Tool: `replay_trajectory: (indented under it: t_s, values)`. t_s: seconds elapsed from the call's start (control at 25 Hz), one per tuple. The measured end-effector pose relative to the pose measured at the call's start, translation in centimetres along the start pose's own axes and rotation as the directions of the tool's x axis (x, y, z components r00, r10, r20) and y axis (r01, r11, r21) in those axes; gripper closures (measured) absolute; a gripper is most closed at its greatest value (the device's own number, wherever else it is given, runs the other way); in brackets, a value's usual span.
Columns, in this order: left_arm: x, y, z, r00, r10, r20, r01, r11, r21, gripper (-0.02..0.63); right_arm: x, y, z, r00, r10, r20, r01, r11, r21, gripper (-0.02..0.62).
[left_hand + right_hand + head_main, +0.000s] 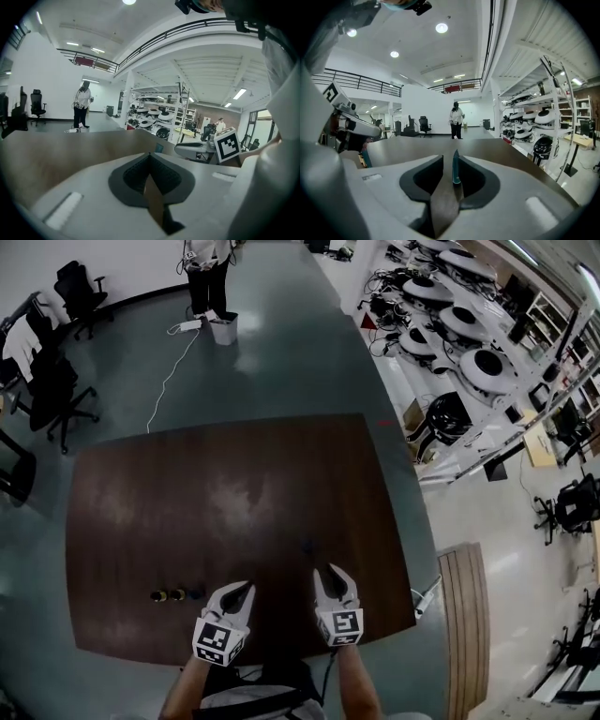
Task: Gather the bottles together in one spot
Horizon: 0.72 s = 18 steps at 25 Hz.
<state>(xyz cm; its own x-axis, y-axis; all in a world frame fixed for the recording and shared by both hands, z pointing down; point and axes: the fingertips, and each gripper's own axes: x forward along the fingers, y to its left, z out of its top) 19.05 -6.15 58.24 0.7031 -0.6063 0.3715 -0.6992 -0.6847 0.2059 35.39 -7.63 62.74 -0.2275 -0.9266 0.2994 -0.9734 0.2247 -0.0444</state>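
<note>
Several small bottles [171, 594] stand in a row near the front left of the dark wooden table [225, 484]; they show again as bottles [363, 158] at the left of the right gripper view. One small teal bottle [307, 546] stands alone further in. My right gripper [332, 574] is just short of it with its jaws a narrow slit apart and nothing between them. Through that slit the teal bottle [455, 169] shows ahead of the right gripper [450, 160]. My left gripper [244, 589] hangs to the right of the row, shut and empty. The left gripper [150, 154] has its tips together.
The table's front edge lies just under both grippers. A person [208, 273] stands beside a white bin [224, 328] on the far floor. Office chairs [52, 395] are at the left. Racks of round white machines [459, 320] and a wooden bench [465, 615] are at the right.
</note>
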Motion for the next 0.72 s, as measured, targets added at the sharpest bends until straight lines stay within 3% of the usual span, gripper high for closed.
replay_trajectory:
  t_s: [0.4,0.72]
  values:
    - [0.5,0.6,-0.9,0.999,0.024,-0.028,-0.025,0.999,-0.029,0.607,3.8,-0.2,-2.3,0.998,0.037,-0.041,-0.037,0.999,0.005,0.434]
    - [0.9,1.1,-1.9,0.998,0.038,-0.050,-0.040,0.998,-0.044,0.607,5.9,-0.4,-3.7,0.996,0.049,-0.071,-0.049,0.999,-0.007,0.433]
